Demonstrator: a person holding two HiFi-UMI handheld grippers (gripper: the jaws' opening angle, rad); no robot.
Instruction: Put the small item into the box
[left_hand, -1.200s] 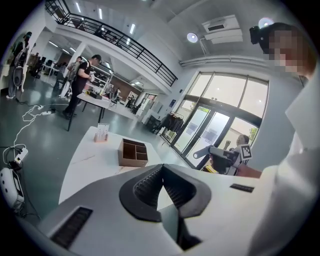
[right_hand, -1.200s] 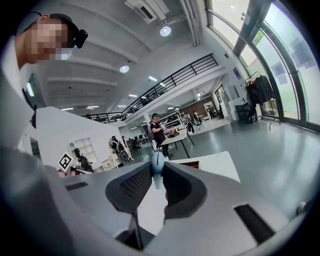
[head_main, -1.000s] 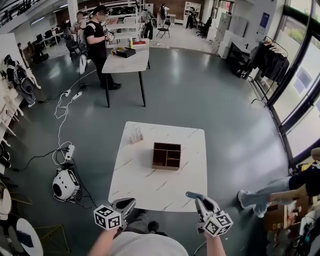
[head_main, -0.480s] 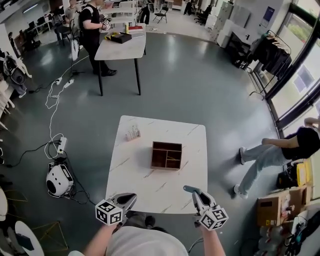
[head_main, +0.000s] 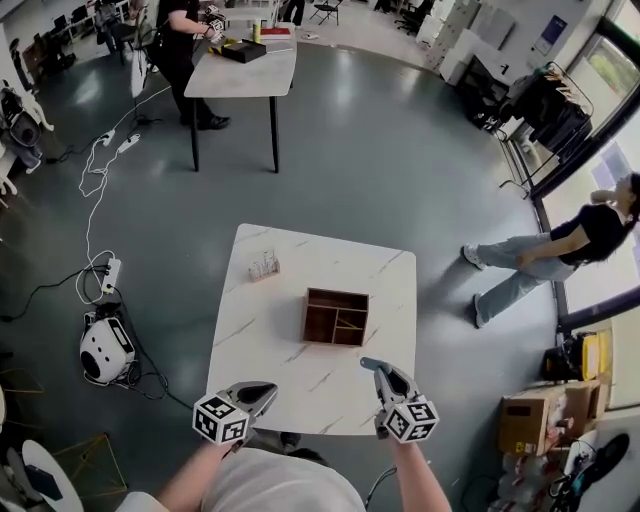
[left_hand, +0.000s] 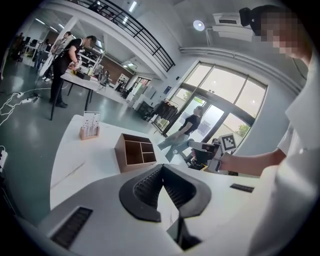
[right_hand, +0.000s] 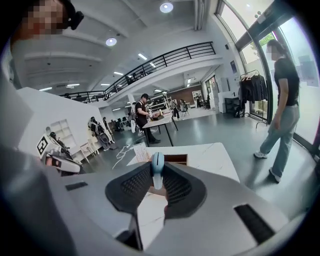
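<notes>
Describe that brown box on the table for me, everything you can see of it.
The box is a low, open-topped tray of brown wood-like board. Inner walls split it into one larger compartment and smaller ones beside it, and all look empty. It sits flat near the middle of the white marbled table. Nothing else touches it.

Gray floor (head_main: 380, 160), white tbl (head_main: 270, 330), windows (head_main: 618, 165) at rt.

left gripper (head_main: 264, 388): jaws together, nothing between them, pointing forward and slightly down | right gripper (head_main: 370, 364): jaws clamped on small item (right_hand: 157, 169), same tilt | forearms bare, grippers side by side, well apart
</notes>
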